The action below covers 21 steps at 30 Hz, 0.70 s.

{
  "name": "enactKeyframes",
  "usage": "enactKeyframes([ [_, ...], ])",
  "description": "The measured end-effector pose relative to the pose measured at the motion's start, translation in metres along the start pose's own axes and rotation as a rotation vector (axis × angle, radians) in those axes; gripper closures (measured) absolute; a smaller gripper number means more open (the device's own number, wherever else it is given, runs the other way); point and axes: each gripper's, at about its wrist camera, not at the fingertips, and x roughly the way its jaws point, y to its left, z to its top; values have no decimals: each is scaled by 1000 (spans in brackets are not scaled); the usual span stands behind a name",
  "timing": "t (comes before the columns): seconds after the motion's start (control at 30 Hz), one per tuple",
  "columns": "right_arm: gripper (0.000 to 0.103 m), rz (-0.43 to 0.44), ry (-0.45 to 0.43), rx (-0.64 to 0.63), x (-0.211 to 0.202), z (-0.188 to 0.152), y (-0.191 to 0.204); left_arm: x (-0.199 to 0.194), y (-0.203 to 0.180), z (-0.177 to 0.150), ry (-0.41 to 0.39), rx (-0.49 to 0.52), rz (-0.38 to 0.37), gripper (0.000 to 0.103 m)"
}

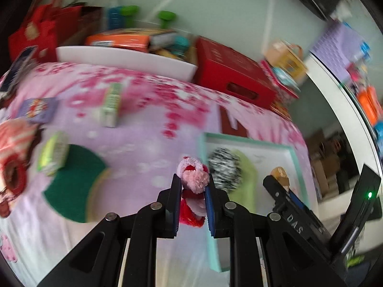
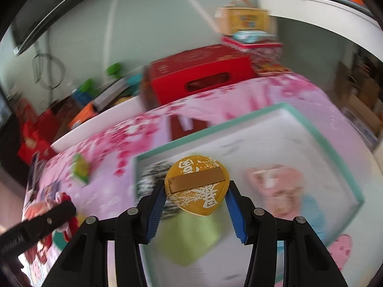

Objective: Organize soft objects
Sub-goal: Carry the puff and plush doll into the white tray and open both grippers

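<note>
My left gripper [image 1: 192, 186] is shut on a small pink and red plush toy [image 1: 194, 178], held just left of the teal-rimmed white tray [image 1: 295, 153]. My right gripper [image 2: 195, 191] is shut on a flat gold fan-shaped pad with white characters [image 2: 196, 186], hanging over the same tray [image 2: 335, 148]. Inside the tray lie a black-and-white fuzzy item [image 1: 225, 169], a light green cloth [image 2: 189, 236] and a pink soft item [image 2: 277, 191] next to a pale blue one [image 2: 311, 210]. The right gripper [image 1: 278, 179] with its gold pad shows at the right of the left wrist view.
A pink floral cloth [image 1: 148, 124] covers the table. On it lie a dark green round mat [image 1: 74, 181], small packets [image 1: 111, 105] and a red-and-white plush [image 1: 14, 157]. A red box [image 1: 234, 76], a white bin [image 1: 124, 59] and shelves stand behind.
</note>
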Motion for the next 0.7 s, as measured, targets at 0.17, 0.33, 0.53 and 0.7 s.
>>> enactKeyframes([
  [0.17, 50, -75, -51, 80, -12, 7, -40, 18, -37, -7, 25, 100, -41, 84],
  [0.33, 50, -150, -68, 144, -18, 8, -71, 36, -62, -16, 54, 170, -65, 84],
  [0.53, 50, -215, -46, 203, -14, 4, -97, 50, -78, -26, 85, 219, -70, 84],
  [0.7, 50, -242, -28, 230, -10, 2, -110, 56, -83, -30, 102, 243, -67, 84],
])
